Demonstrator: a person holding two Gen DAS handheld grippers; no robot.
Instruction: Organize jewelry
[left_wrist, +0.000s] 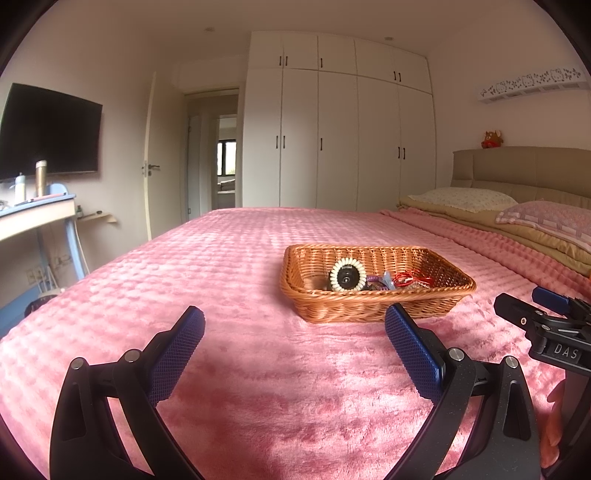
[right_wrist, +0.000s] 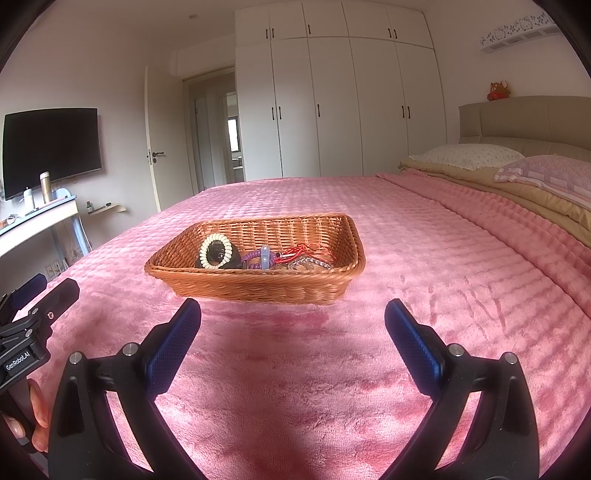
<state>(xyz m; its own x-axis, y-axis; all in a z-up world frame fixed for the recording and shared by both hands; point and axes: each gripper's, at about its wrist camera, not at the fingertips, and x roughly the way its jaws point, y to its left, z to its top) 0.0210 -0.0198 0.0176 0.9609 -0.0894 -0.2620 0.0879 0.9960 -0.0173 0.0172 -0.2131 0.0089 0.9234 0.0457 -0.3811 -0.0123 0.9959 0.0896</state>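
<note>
Jewelry is seen gathered inside a wicker basket (left_wrist: 376, 295) that is set on a pink bedspread (left_wrist: 240, 258), right of centre in the left wrist view and left of centre in the right wrist view. Within the basket, from left to right, a ring of white beads (left_wrist: 346, 275) is wrapped around a dark round object, a purple coiled piece (right_wrist: 255, 260) is laid beside it, and a red cord piece (left_wrist: 412, 278) is placed toward the right end.

At the far left of both frames a dark television (left_wrist: 48, 129) is mounted on the wall above a bench (left_wrist: 37, 214) on which bottles are stood. White wardrobes (left_wrist: 332, 129) are seen at upper centre, and pillows (left_wrist: 465, 197) against a headboard at the right edge.

Along the lower part of the left wrist view the left gripper (left_wrist: 295, 332) is held over the bedspread just short of the basket, its jaws spread wide with nothing between them. The right gripper (right_wrist: 293, 325) is shown likewise in its own view, jaws spread and empty, with the basket ahead and to the left. Fingers (right_wrist: 37, 410) of a hand are glimpsed at the lower left edge of that view.
</note>
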